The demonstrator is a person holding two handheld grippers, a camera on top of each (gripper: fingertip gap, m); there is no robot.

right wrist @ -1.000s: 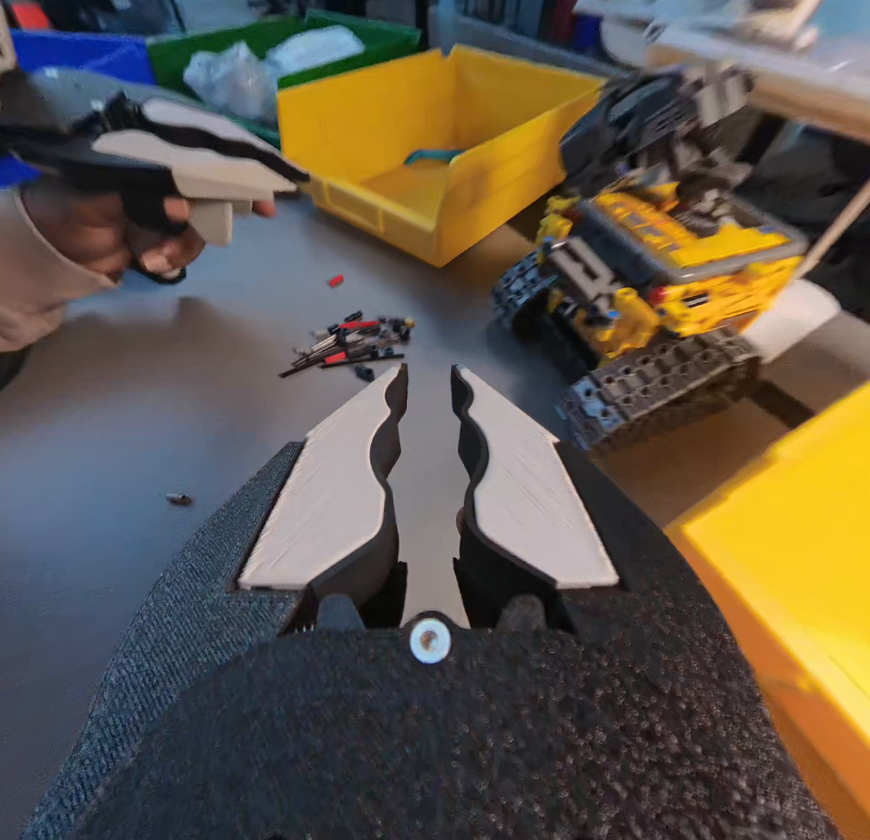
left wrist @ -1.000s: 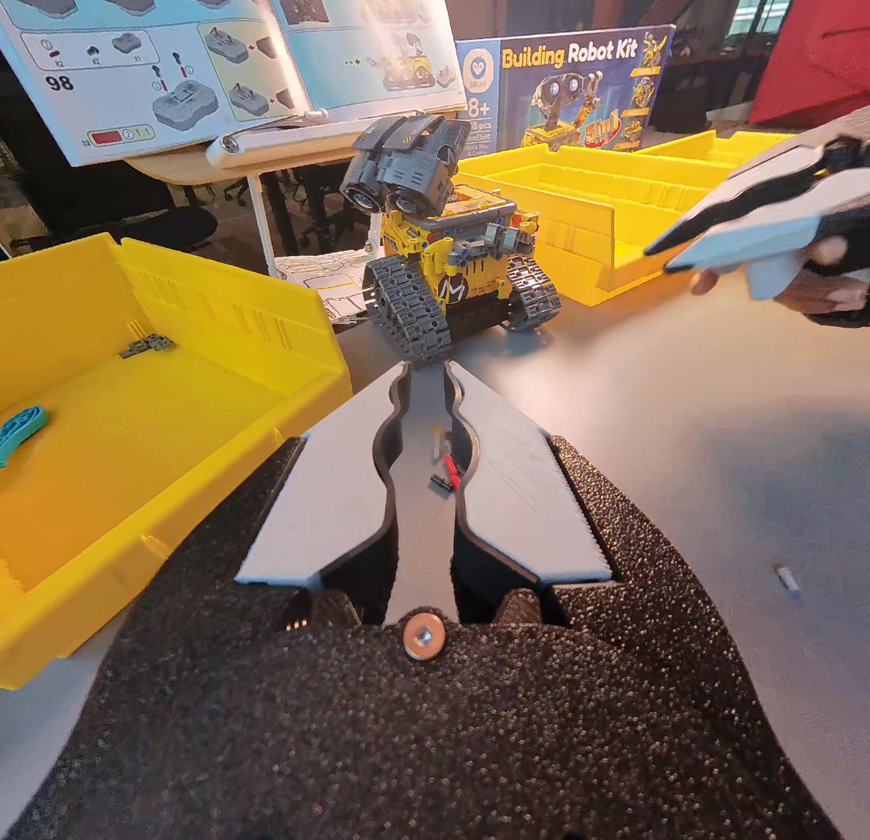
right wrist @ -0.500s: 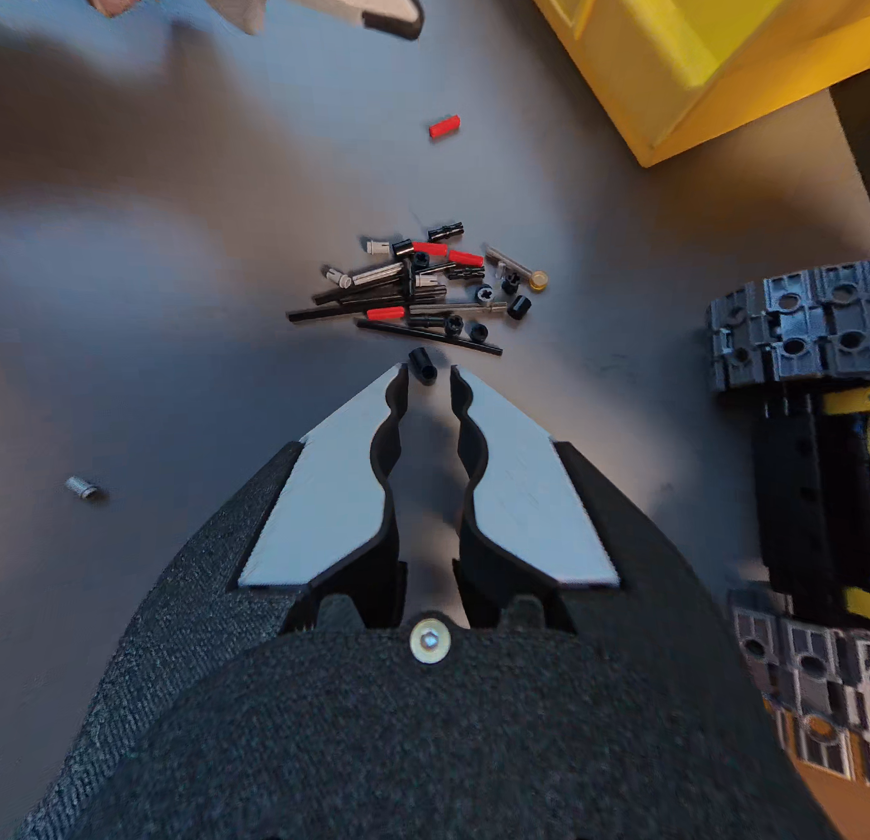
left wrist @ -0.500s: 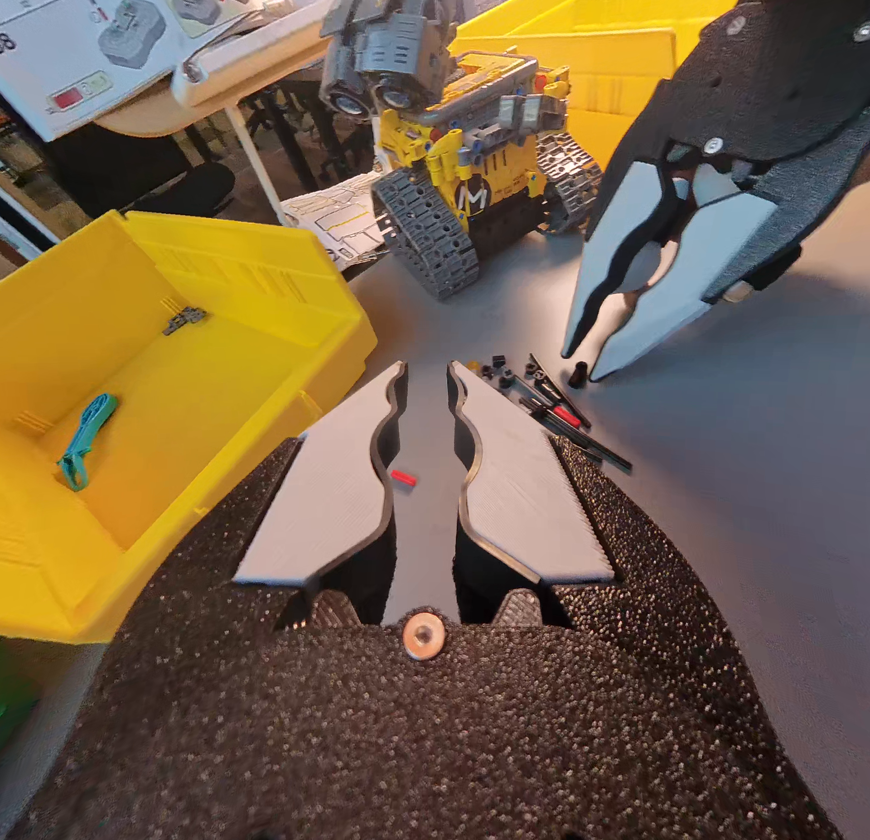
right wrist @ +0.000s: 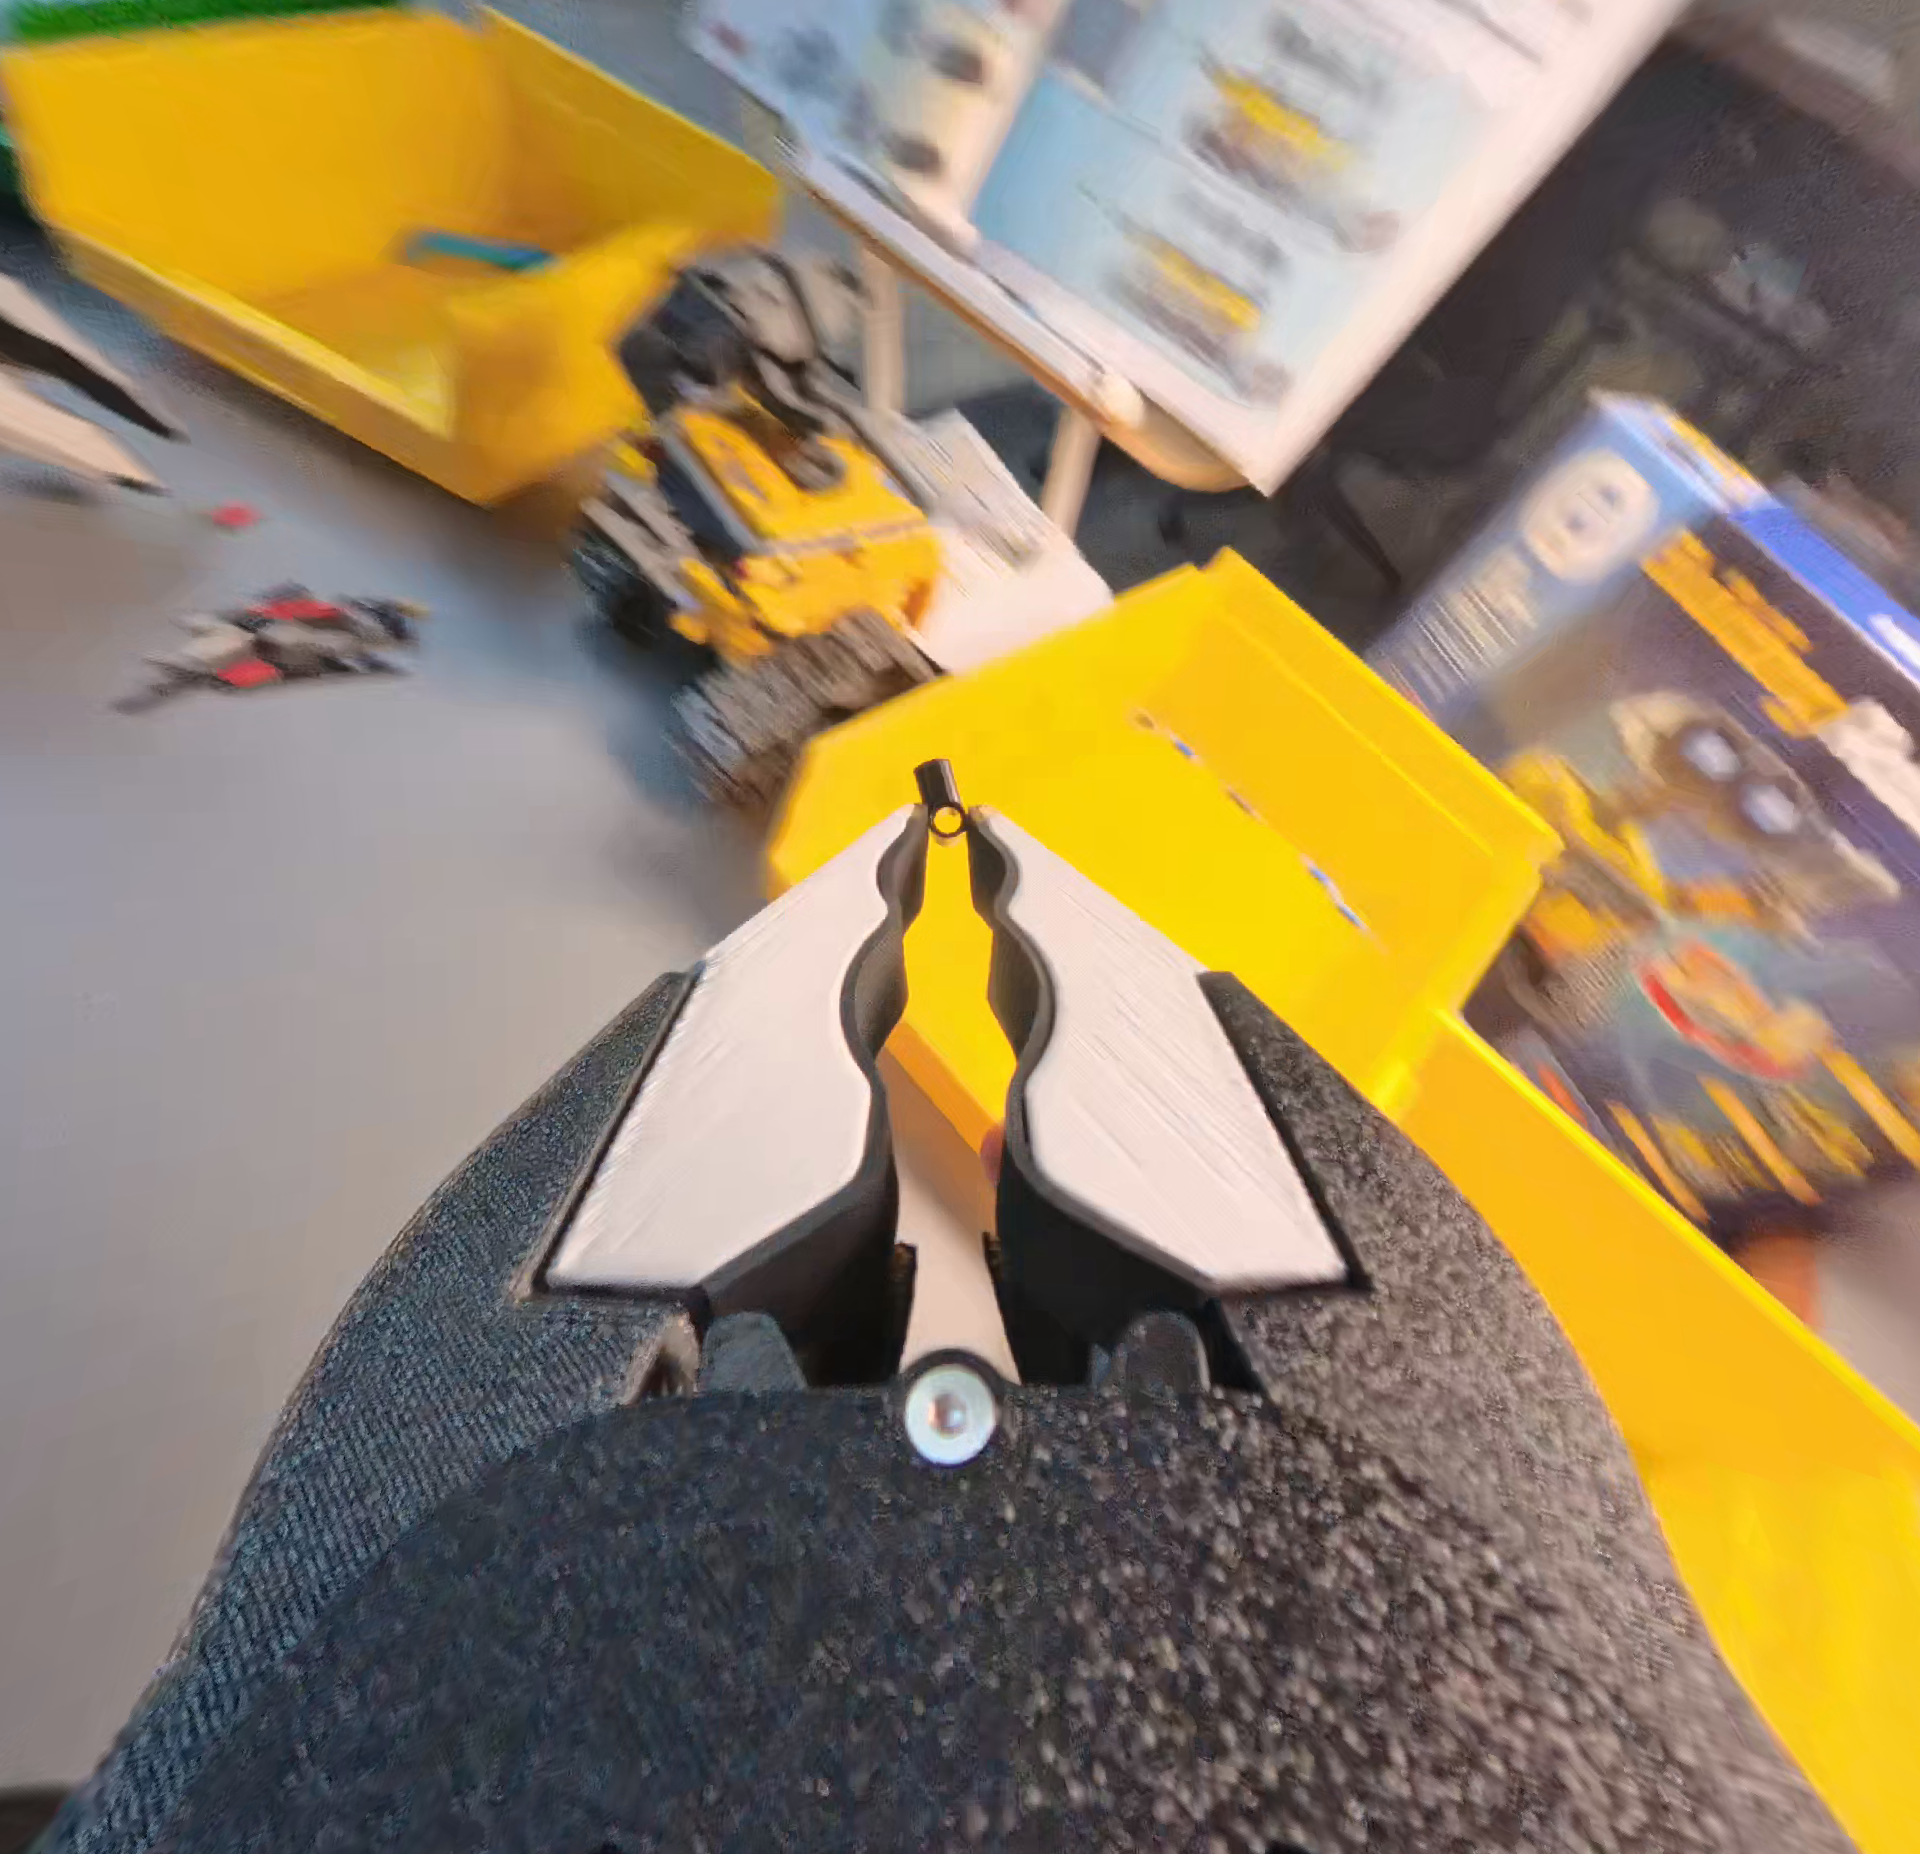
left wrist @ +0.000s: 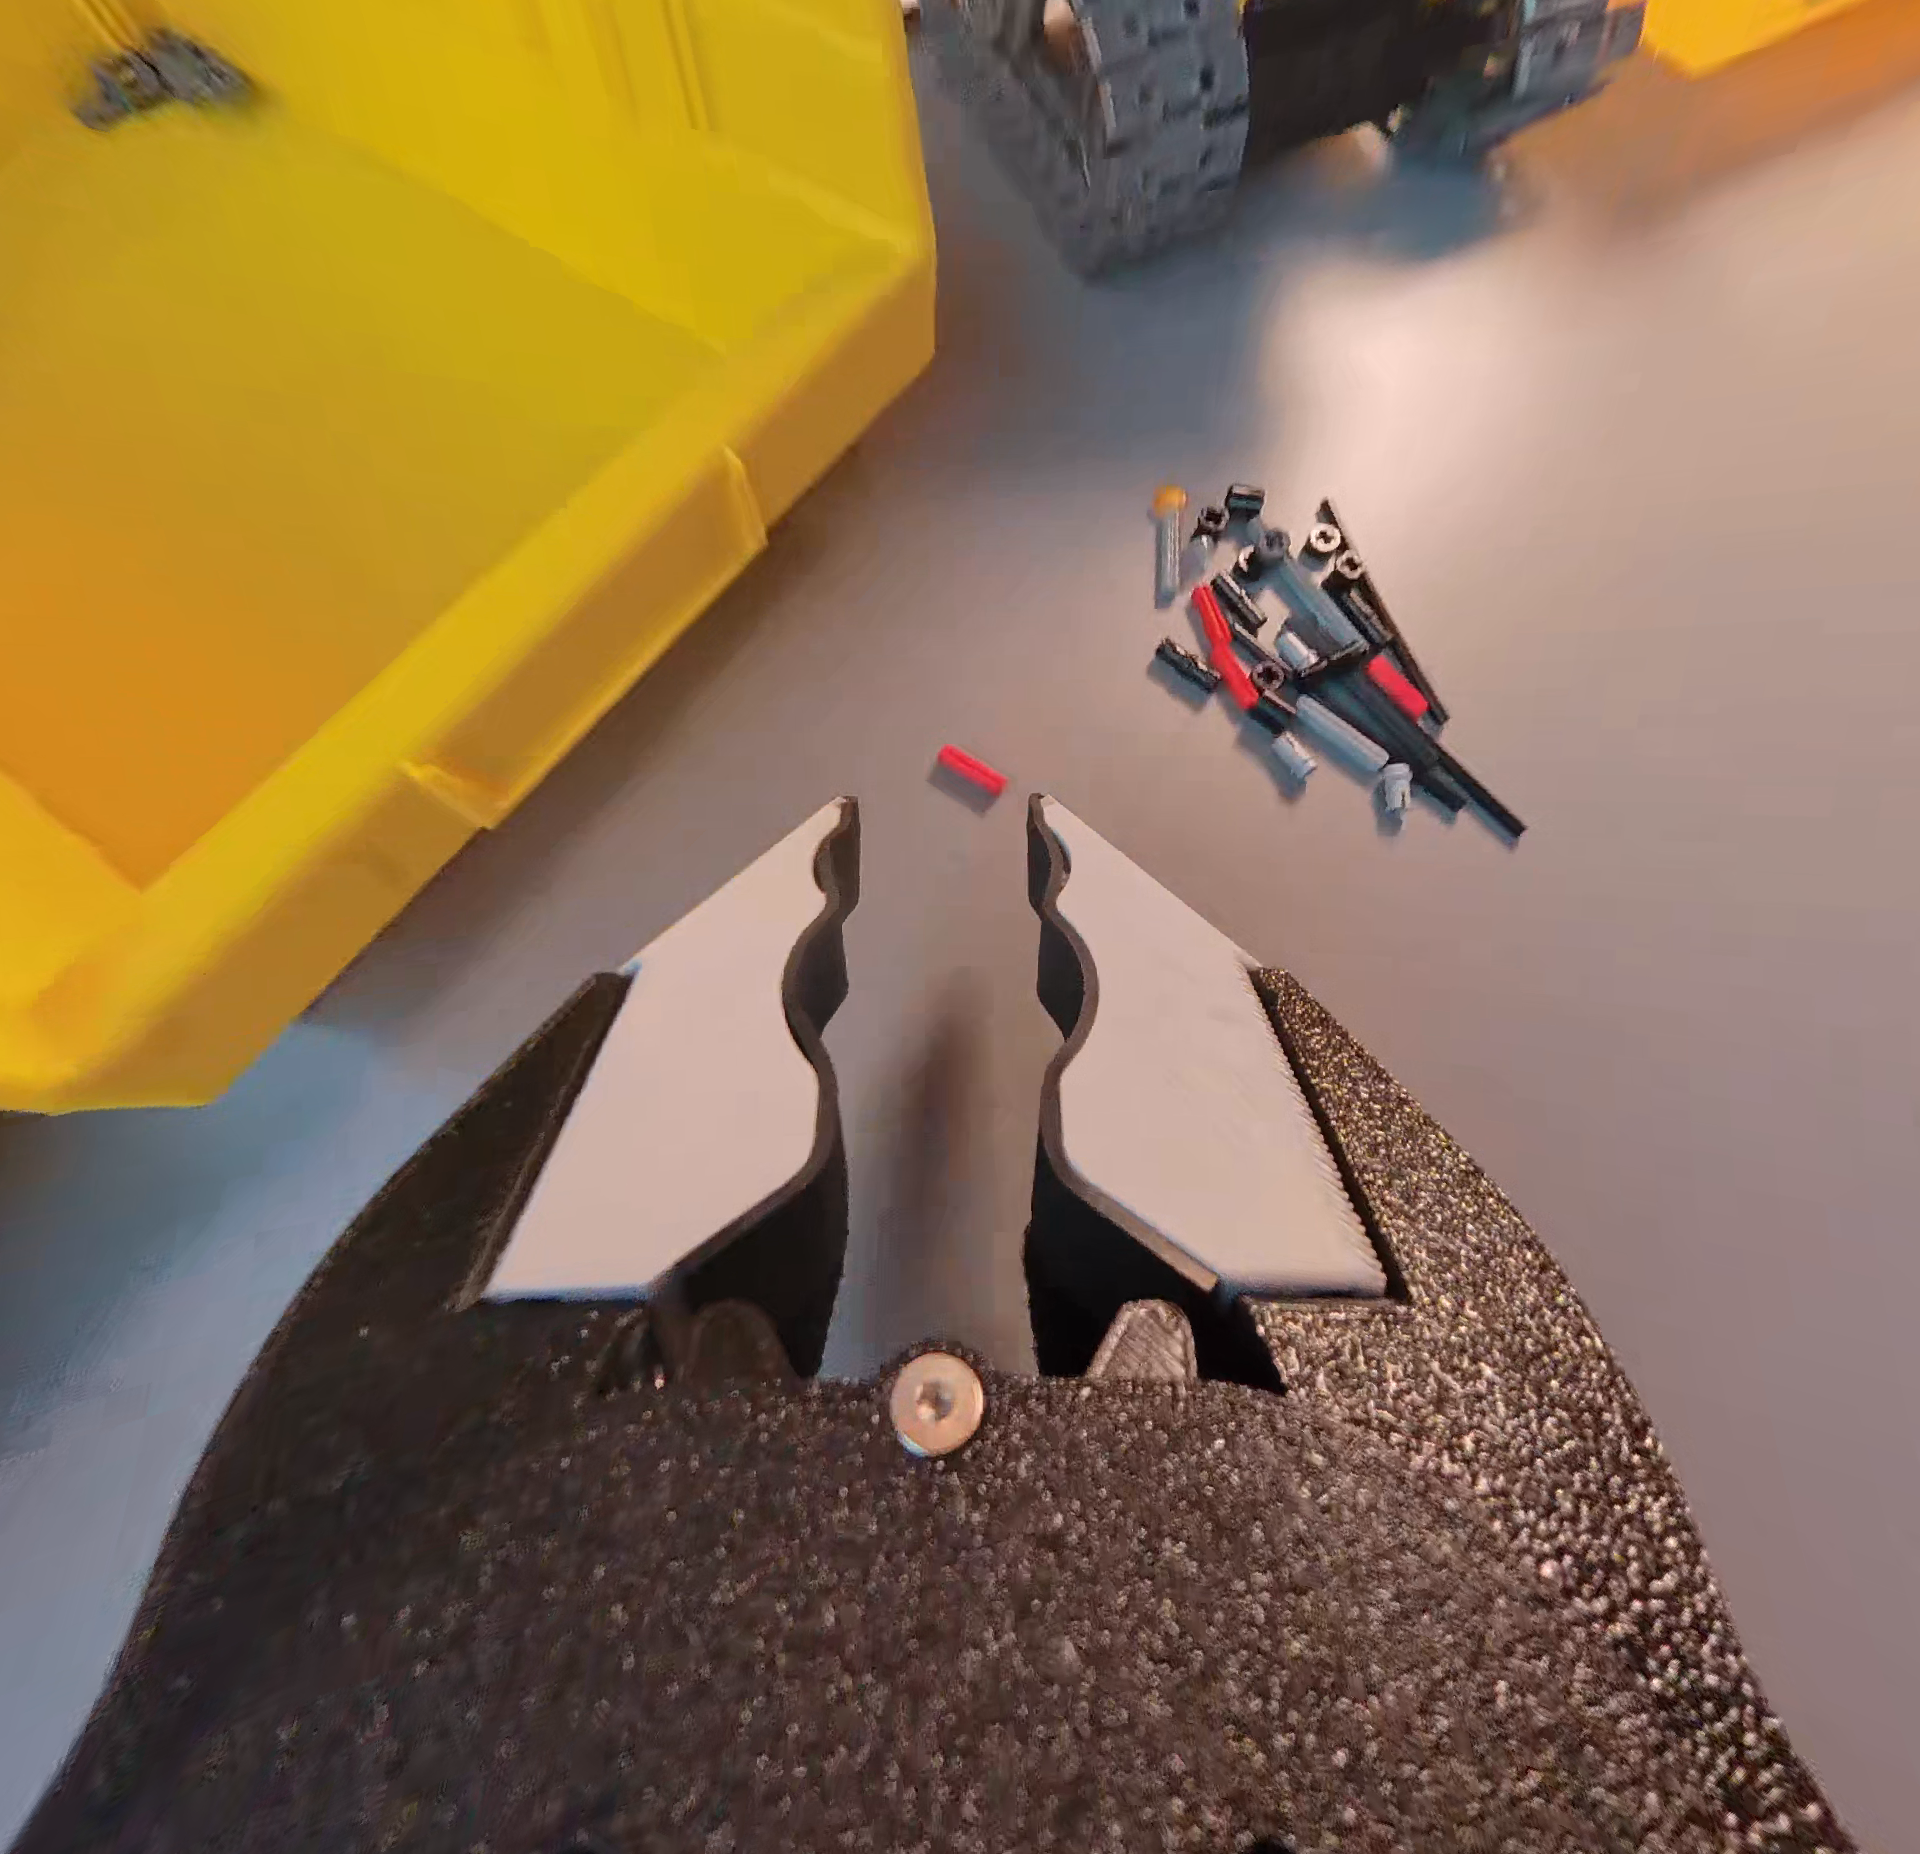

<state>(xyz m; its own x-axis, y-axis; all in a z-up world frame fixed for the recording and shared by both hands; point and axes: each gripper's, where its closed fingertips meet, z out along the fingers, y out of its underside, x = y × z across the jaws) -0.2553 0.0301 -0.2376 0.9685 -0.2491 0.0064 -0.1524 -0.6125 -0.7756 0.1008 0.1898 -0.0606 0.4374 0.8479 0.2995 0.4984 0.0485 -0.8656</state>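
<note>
Black connector (right wrist: 940, 805) pinched at right gripper (right wrist: 945, 820) fingertips.

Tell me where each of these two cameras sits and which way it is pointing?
Left wrist view: rides on the left gripper, looking down along its open jaws at a red pin, a pile of small parts and a yellow bin.
Right wrist view: rides on the right gripper, looking across the table; its jaws pinch a small black connector before another yellow bin.
Shared: the parts pile, the red pin, the tracked toy robot, the first bin.
</note>
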